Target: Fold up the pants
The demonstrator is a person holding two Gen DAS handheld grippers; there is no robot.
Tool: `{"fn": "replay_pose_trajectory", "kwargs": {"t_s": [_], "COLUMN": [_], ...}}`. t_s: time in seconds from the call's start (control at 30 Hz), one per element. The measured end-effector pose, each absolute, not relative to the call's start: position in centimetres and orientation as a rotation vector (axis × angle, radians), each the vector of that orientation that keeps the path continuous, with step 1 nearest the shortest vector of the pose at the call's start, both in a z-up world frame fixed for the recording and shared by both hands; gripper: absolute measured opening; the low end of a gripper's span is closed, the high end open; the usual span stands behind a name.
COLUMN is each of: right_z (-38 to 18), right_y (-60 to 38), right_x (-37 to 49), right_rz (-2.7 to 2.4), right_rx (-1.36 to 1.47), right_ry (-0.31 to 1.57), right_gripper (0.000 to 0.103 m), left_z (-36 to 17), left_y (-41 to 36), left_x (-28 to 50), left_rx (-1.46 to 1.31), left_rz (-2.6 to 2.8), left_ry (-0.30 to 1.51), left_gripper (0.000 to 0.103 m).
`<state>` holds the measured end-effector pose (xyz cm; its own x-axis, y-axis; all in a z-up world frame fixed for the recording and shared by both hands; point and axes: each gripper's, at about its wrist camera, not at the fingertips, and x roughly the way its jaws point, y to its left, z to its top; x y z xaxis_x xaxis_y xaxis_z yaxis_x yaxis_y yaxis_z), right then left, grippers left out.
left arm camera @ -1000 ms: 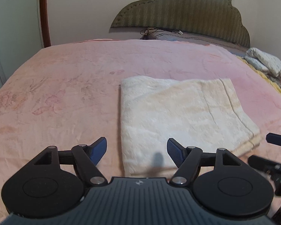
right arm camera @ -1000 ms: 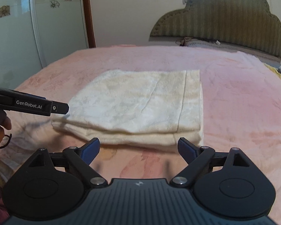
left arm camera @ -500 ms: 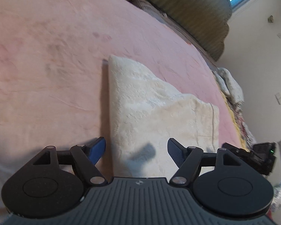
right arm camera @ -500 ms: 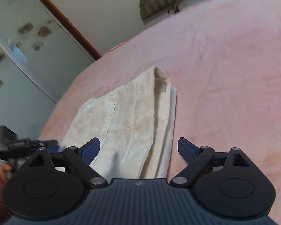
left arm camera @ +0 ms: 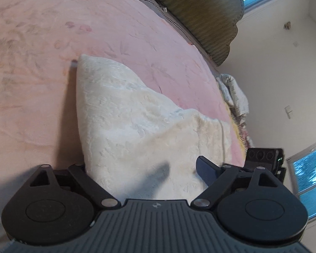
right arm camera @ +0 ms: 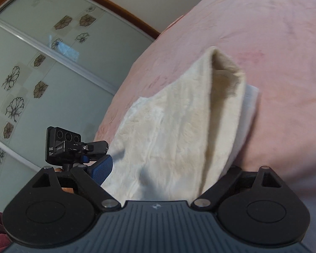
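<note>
The cream pants (left arm camera: pixel 137 126), folded into a thick stack, lie on the pink bed (left arm camera: pixel 31 73), their near edge lifted. The left tongs (left arm camera: pixel 145 168) and right tongs (right arm camera: pixel 164 168) are both spread wide, each straddling 1 near corner of the pants, with the cloth between the fingers.

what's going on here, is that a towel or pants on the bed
A person with a handheld gripper in each hand is folding cream fleecy pants on a pink bedspread. The pants are folded into a thick stack. The left gripper and right gripper each straddle a near corner of the stack with jaws wide open, one finger under the fabric, one above. Nothing is clamped yet. The near edge looks raised off the bed.
</note>
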<state>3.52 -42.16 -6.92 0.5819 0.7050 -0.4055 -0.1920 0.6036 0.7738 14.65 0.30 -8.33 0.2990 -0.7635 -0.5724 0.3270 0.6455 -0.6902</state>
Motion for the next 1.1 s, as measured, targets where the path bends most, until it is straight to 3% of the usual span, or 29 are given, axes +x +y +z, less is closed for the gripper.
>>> {"fn": "replay_pose_trajectory", "kwargs": {"t_s": [0.03, 0.07, 0.1, 0.17, 0.33, 0.5, 0.67, 0.83, 0.97, 1.03, 1.1], "right_z": [-7.0, -7.1, -7.1, -6.9, -3.1, 1.4, 4.0, 2.6, -1.0, -2.5, -3.5], "right_y": [-41.8, -41.6, -41.4, -41.4, -38.6, -37.1, -35.6, -34.2, -34.2, -34.7, -35.7], "right_x": [3.5, 3.7, 3.6, 2.8, 2.0, 4.3, 11.6, 20.3, 23.9, 24.9, 24.9], "right_rz": [0.561, 0.527, 0.498, 0.484, 0.469, 0.546, 0.569, 0.512, 0.444, 0.395, 0.343], "right_rx": [0.739, 0.726, 0.712, 0.71, 0.562, 0.431, 0.362, 0.386, 0.416, 0.448, 0.489], "right_ry": [0.792, 0.811, 0.819, 0.801, 0.736, 0.652, 0.594, 0.613, 0.694, 0.737, 0.76], "right_gripper": [0.075, 0.049, 0.036, 0.031, 0.022, 0.021, 0.021, 0.021, 0.021, 0.026, 0.045], "left_z": [-8.1, -7.9, -7.8, -7.6, -5.0, -1.2, 0.9, 0.0, -2.9, -3.6, -3.5], "left_y": [-0.1, -0.4, -0.6, -0.3, -1.2, -0.5, 0.5, -0.3, 0.0, 0.0, 0.2], "left_x": [14.3, 13.9, 13.6, 13.0, 10.8, 11.5, 18.6, 24.7, 28.3, 28.9, 28.8], "left_rx": [-0.448, -0.388, -0.336, -0.342, -0.211, -0.134, -0.167, -0.08, -0.106, -0.104, -0.11], "left_rz": [-0.748, -0.72, -0.694, -0.687, -0.662, -0.594, -0.495, -0.39, -0.349, -0.332, -0.318], "left_ry": [1.019, 1.007, 0.999, 0.975, 0.831, 0.675, 0.679, 0.67, 0.771, 0.778, 0.779], "left_gripper": [0.068, 0.051, 0.04, 0.027, 0.014, 0.014, 0.015, 0.016, 0.02, 0.026, 0.035]}}
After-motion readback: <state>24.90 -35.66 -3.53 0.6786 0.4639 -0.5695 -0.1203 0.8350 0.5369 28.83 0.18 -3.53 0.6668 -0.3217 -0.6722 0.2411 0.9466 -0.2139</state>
